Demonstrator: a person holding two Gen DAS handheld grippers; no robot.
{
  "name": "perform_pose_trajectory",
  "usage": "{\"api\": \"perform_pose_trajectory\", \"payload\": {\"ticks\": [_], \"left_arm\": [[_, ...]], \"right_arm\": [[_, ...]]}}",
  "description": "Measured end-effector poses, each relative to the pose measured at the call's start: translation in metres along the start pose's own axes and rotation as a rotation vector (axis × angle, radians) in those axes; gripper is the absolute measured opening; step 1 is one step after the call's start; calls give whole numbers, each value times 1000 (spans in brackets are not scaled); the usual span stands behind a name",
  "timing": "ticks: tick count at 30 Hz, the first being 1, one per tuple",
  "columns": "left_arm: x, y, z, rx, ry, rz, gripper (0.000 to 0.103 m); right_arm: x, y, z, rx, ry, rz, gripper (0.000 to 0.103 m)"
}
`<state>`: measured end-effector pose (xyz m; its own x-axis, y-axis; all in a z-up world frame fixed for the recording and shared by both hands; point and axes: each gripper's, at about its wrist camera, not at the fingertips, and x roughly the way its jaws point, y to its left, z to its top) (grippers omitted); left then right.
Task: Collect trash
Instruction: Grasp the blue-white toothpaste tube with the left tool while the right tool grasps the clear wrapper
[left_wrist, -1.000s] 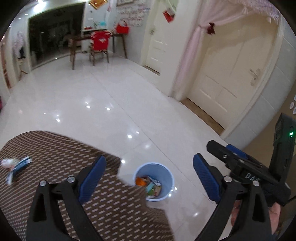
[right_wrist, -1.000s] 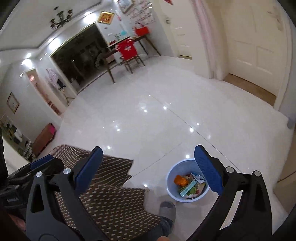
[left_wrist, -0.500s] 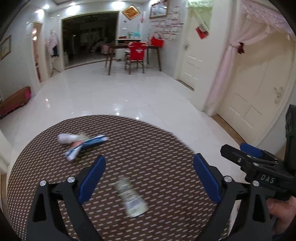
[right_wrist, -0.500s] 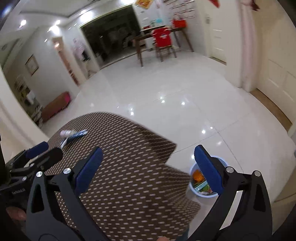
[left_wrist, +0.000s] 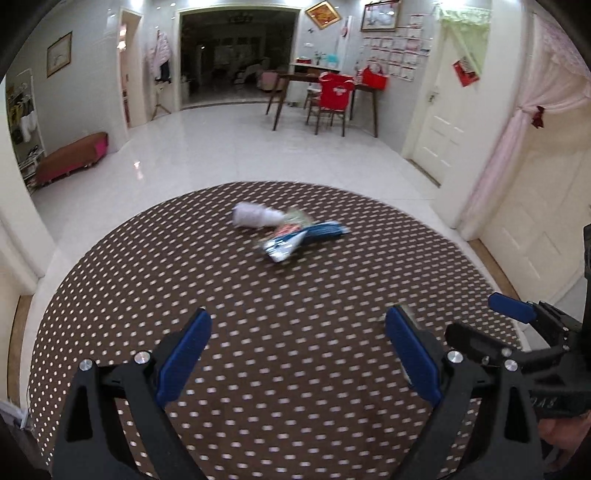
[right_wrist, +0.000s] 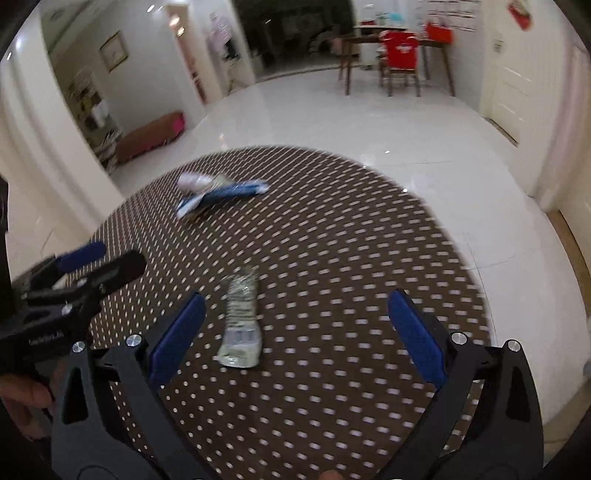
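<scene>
Tools (left_wrist: 295, 349) (right_wrist: 295, 334) gape wide (both empty) above table (left_wrist: 258, 295).

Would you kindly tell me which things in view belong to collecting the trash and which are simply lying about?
Part of the job:
- crushed plastic bottle on the dotted round table
- blue wrapper
- white crumpled wad
- left gripper and right gripper, both open and empty

Just lying about:
- red chair
- red basket
- brown bench
</scene>
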<state>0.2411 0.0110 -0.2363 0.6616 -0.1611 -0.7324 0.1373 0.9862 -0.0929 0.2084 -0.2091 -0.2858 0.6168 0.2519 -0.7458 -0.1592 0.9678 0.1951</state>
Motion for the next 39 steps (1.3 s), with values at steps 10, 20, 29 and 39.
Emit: {"api": "perform_pose_trajectory", "payload": {"ticks": [10,20,29,39], "left_arm": [[28,20,18,58,9,35,93],[88,-15,65,273,56,25,93],[109,-25,64,306,161,-79,24],[96,-42,44,341,146,-91,31]], "right_arm": [[41,38,-5,-194,36,0,19],[33,2,2,-117,13,30,18],[20,-16,-1,-83,-2,29,18],[5,-22,-5,-59,-18,36,18]]}}
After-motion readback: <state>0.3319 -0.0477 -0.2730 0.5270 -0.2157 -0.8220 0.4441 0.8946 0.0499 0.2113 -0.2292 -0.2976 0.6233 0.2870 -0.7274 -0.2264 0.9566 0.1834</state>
